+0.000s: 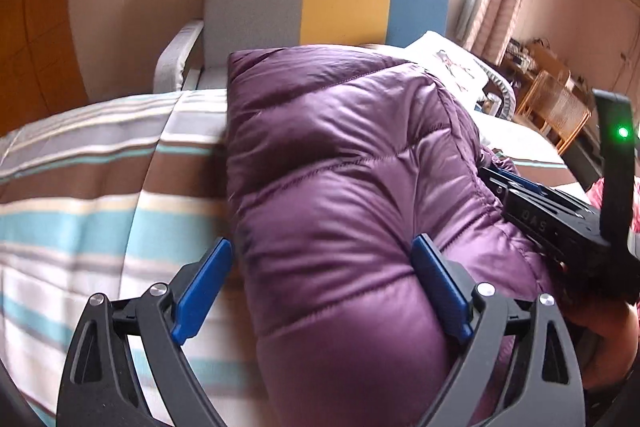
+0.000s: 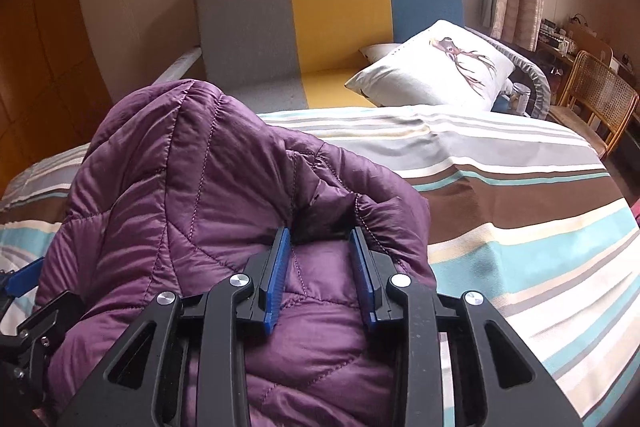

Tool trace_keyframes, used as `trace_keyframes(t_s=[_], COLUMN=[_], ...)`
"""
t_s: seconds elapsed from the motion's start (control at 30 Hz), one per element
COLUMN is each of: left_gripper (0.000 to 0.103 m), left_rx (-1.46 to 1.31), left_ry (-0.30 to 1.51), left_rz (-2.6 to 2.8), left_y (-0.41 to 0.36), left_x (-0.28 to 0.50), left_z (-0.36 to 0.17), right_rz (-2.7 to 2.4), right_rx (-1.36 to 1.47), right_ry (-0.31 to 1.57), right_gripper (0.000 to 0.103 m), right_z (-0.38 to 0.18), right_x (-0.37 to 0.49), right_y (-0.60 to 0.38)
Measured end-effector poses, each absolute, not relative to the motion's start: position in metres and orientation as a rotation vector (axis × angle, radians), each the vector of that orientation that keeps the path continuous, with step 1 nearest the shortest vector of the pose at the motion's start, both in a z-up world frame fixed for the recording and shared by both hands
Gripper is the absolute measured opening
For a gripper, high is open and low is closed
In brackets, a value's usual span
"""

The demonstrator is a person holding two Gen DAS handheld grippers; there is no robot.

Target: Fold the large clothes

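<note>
A purple quilted down jacket lies bunched on a striped bed cover. My left gripper is open wide, its blue pads straddling the jacket's near edge. In the right wrist view the jacket is heaped at the left, and my right gripper has its jaws partly closed around a puffy fold of it. The right gripper's black body shows at the right of the left wrist view, pressed against the jacket.
A headboard in grey, yellow and blue stands at the back. A white pillow with a deer print lies by it. A wicker chair stands at the right. The striped cover stretches to the right.
</note>
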State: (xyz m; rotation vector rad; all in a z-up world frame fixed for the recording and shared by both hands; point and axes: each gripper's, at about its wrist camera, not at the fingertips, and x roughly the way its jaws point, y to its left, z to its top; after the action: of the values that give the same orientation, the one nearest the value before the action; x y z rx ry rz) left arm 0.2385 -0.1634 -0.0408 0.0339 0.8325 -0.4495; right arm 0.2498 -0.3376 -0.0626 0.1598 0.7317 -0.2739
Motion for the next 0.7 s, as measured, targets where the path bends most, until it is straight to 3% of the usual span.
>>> trace_keyframes(t_s=[0.3, 0.37, 0.4, 0.43, 0.7], left_gripper=[0.092, 0.093, 0.098, 0.099, 0.101], left_rx=[0.053, 0.056, 0.058, 0.063, 0.004], left_ry=[0.826, 0.828, 0.831, 0.835, 0.889], left_rz=[-0.437, -0.441, -0.441, -0.445, -0.532], left_y=[-0.156, -0.152, -0.15, -0.148, -0.129], left_x=[0.213, 0.206, 0.205, 0.202, 0.188], left_z=[-0.035, -0.032, -0.031, -0.03, -0.039], right_rz=[-0.258, -0.245, -0.242, -0.241, -0.204], right_rx=[0.185, 0.195, 0.197, 0.2, 0.269], right_ry=[0.711, 0.705, 0.704, 0.705, 0.729], right_gripper=[0.036, 0.043, 0.06, 0.068, 0.068], right_z=[-0.043, -0.039, -0.037, -0.035, -0.037], right_x=[0.207, 0.197, 0.193, 0.187, 0.161], right_y=[-0.328, -0.325, -0.324, -0.323, -0.325])
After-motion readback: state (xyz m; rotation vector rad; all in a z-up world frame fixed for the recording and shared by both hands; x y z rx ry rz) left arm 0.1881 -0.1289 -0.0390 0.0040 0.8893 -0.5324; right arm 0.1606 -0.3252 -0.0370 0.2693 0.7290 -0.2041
